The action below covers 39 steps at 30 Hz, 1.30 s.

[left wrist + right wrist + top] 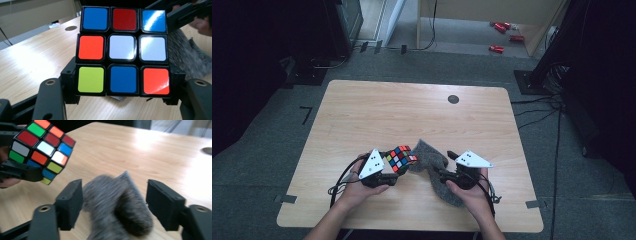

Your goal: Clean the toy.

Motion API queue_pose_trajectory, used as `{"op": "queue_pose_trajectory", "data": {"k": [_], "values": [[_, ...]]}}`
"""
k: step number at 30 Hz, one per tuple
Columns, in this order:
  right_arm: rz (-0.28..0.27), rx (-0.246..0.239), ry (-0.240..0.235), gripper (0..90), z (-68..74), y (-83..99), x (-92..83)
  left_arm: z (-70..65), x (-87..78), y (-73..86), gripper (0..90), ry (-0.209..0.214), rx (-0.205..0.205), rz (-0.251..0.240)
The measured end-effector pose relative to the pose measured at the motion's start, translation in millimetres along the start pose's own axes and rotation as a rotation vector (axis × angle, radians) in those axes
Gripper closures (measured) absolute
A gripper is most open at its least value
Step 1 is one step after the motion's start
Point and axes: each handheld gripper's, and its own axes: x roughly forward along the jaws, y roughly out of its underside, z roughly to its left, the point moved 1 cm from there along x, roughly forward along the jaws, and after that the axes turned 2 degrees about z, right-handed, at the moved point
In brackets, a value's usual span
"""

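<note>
A scrambled Rubik's cube (pixel 400 157) hangs just above the wooden table (pixel 412 110) near its front edge, with my left gripper (pixel 396 169) shut on it. In the left gripper view the cube (pixel 122 51) shows a face of blue, red, orange, white and green stickers, and the jaws clamp its lower sides. A grey fuzzy cloth (pixel 430 156) lies bunched on the table just right of the cube. My right gripper (pixel 443 172) stands open over it. In the right gripper view the cloth (pixel 112 192) lies between the spread jaws, with gaps on both sides, and the cube (pixel 41 147) is at the upper left.
A small dark round hole (pixel 453 99) sits in the table's far side. Bare wood stretches behind and to both sides of the hands. Several red objects (pixel 502 35) lie on the floor beyond the table, and cables (pixel 557 125) trail down the right side.
</note>
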Motion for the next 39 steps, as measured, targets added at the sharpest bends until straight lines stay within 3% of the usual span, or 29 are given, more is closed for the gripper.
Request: {"op": "queue_pose_trajectory", "data": {"k": [3, 6, 9, 12, 14, 15, 18, 21, 27, 30, 33, 35, 39], "values": [[-0.022, -0.020, 0.006, 28.1, 1.8, -2.2, -7.3, 4.5, -3.1, -0.1, 34.7, -0.004, -0.012, -0.007], [-0.035, -0.095, -0.048, 29.3, 2.5, -3.2, -12.4, 6.4, -4.5, 0.2, 34.7, -0.009, -0.016, -0.009], [-0.023, -0.124, -0.098, 34.2, 0.9, -0.5, -12.2, 5.9, -4.1, 0.4, 34.7, -0.008, -0.014, -0.005], [0.014, -0.148, -0.100, 44.7, 0.8, 6.8, -6.0, 5.0, -3.2, 0.5, 34.7, -0.006, -0.011, -0.003], [0.038, -0.164, -0.087, 59.2, 0.4, 11.9, -2.1, 4.8, -3.2, 0.4, 34.7, -0.006, -0.010, -0.003], [0.042, -0.162, -0.080, 65.2, -0.5, 13.1, -0.7, 4.8, -3.3, 0.3, 34.7, -0.005, -0.011, -0.004], [0.047, -0.080, -0.073, 81.1, -2.4, 14.2, 0.7, 5.2, -3.3, 0.4, 34.7, -0.008, -0.011, -0.003], [0.023, -0.053, 0.012, 86.1, -3.3, 10.7, -0.7, 4.8, -2.8, 0.7, 34.7, -0.007, -0.009, 0.000], [-0.098, 0.064, 0.188, 87.6, -15.1, 3.1, -15.0, 4.1, -1.7, 0.6, 34.7, -0.005, -0.009, 0.000], [-0.123, 0.111, 0.260, 87.5, -19.1, 5.5, -17.5, 3.7, -0.9, 0.6, 34.7, -0.004, -0.008, 0.002], [-0.087, 0.138, 0.261, 86.3, -18.0, 11.5, -9.9, 2.8, -0.4, 0.4, 34.7, -0.002, -0.005, 0.003], [-0.067, 0.134, 0.229, 83.8, -14.0, 14.8, -3.7, 2.3, -0.3, 0.3, 34.7, -0.001, -0.004, 0.004], [-0.064, 0.069, 0.131, 66.8, -1.5, 13.7, 6.1, 2.8, -0.9, 0.2, 34.7, 0.001, -0.007, 0.000]]}}
